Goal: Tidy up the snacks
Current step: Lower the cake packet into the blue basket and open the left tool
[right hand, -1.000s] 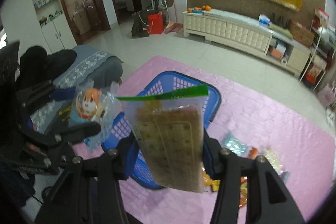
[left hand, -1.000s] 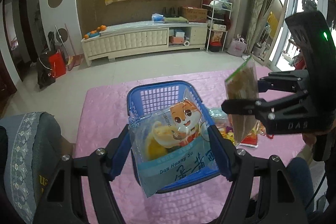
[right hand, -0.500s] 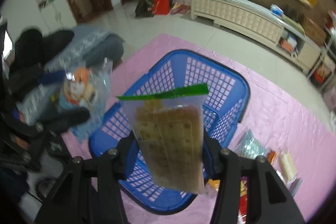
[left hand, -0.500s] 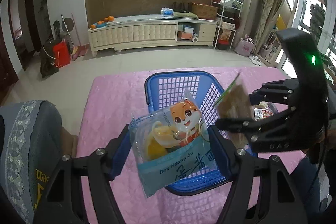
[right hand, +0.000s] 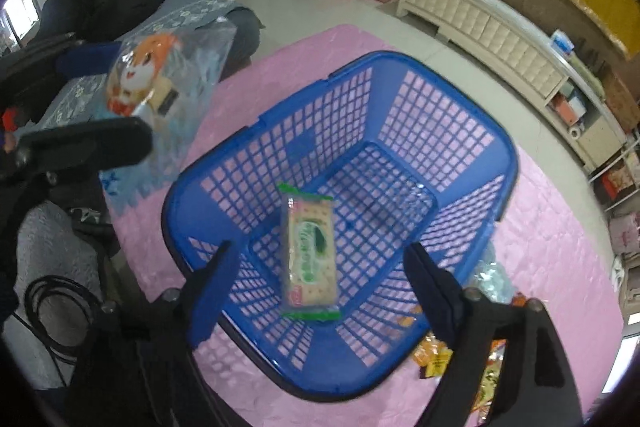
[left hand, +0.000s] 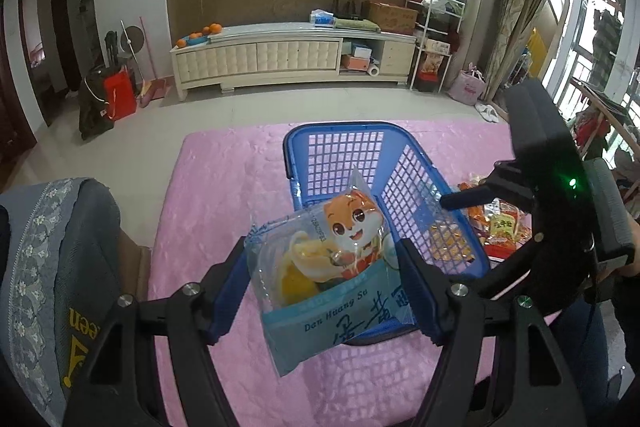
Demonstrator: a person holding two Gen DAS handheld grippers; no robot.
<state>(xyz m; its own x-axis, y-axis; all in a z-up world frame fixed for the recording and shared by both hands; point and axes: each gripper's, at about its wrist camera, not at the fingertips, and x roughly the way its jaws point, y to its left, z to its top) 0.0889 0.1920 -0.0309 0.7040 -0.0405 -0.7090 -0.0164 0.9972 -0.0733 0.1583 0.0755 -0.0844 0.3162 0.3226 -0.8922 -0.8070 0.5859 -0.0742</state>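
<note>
A blue plastic basket [right hand: 460, 123] stands on the pink tablecloth [right hand: 560, 267]; it also shows in the left wrist view [left hand: 336, 131]. A cracker packet with green ends [right hand: 310, 255] lies on the basket floor. My right gripper [right hand: 320, 267] is open and empty above the basket's near side. My left gripper [left hand: 324, 267] is shut on a clear and blue snack bag with an orange cartoon fox [left hand: 332, 259], held above the basket's left front. The same bag shows in the right wrist view [right hand: 168, 83].
Several loose snack packets lie on the cloth right of the basket [left hand: 500, 227], also in the right wrist view [right hand: 436, 359]. A grey covered chair [left hand: 52, 267] stands at the table's left. A cream TV cabinet [left hand: 296, 55] stands across the floor.
My right gripper opened over the basket and the cracker packet dropped onto the basket floor. My left gripper kept hold of the fox bag and shifted slightly.
</note>
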